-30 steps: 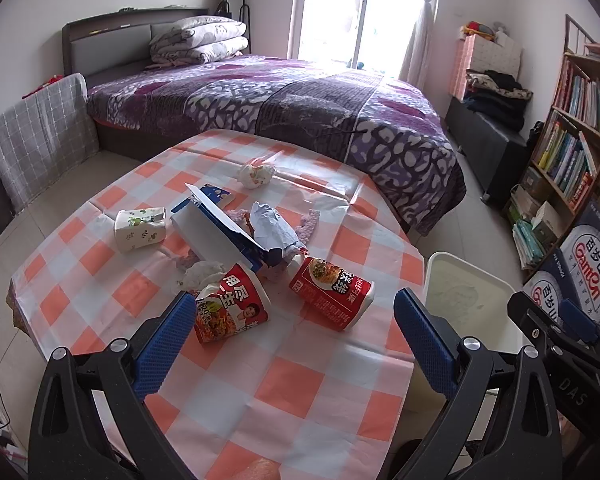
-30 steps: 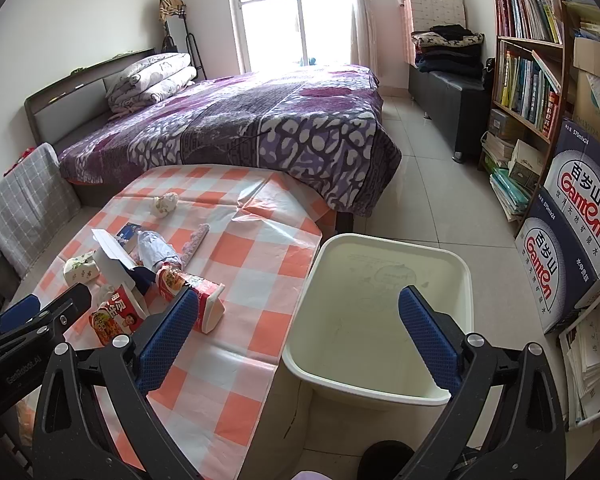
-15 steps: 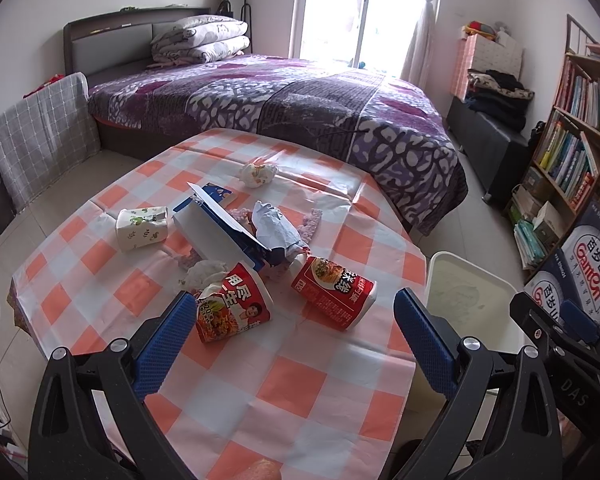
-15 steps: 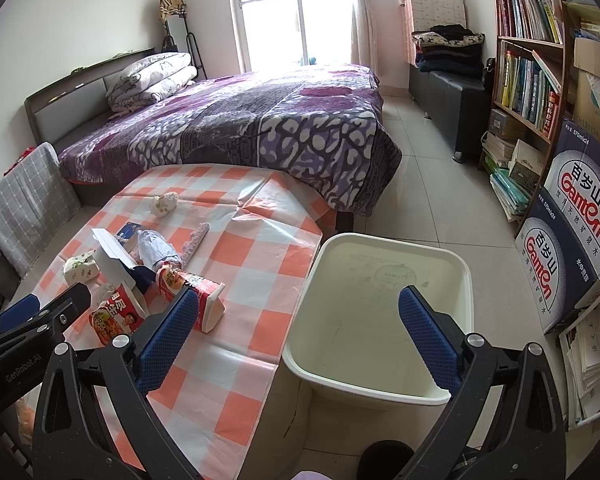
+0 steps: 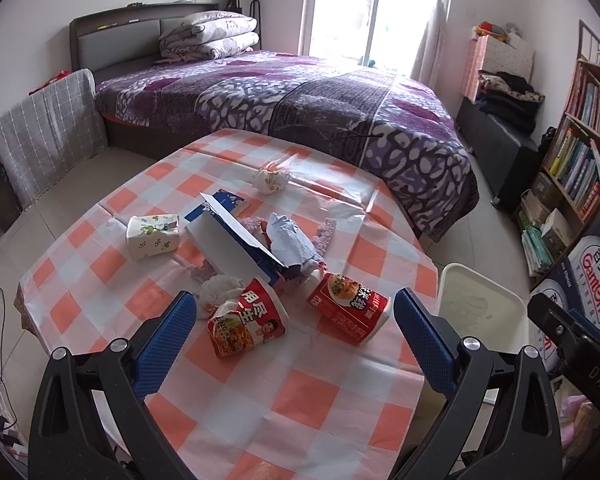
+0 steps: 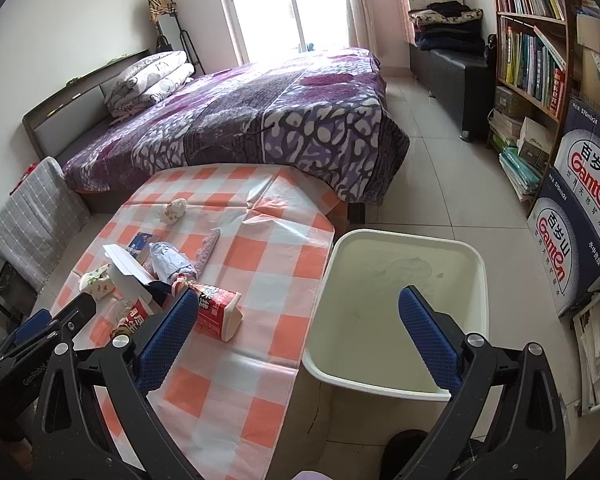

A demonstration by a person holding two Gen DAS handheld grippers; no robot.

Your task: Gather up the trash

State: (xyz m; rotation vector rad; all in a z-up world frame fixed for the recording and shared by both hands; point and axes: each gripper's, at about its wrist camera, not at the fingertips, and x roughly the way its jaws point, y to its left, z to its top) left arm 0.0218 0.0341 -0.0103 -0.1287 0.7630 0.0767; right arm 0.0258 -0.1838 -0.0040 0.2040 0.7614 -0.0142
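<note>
Both grippers hang over the near edge of the bench [image 5: 236,392], empty, with their jaws spread wide. The left gripper [image 5: 296,320] faces the litter; the right gripper [image 6: 298,324] looks toward the cream bin [image 6: 400,240], which stands on the floor just beside the bench's right edge and appears empty.

The trash lies in a loose heap mid-bench. Nearest are two noodle cups on their sides: one [image 5: 247,322] with a crumpled tissue [image 5: 220,289] touching it, the other [image 5: 350,307] just beside it. Behind them sit an open blue-and-white box [image 5: 232,240], a scrunched grey wrapper [image 5: 290,238], a tissue pack [image 5: 153,236] and, farther off, a small paper wad [image 5: 271,178].

The cups look light and thin-walled, likely to crush or roll, so a gentle pinch across the middle of the body seems best. The wads are soft and can be taken anywhere.
</note>
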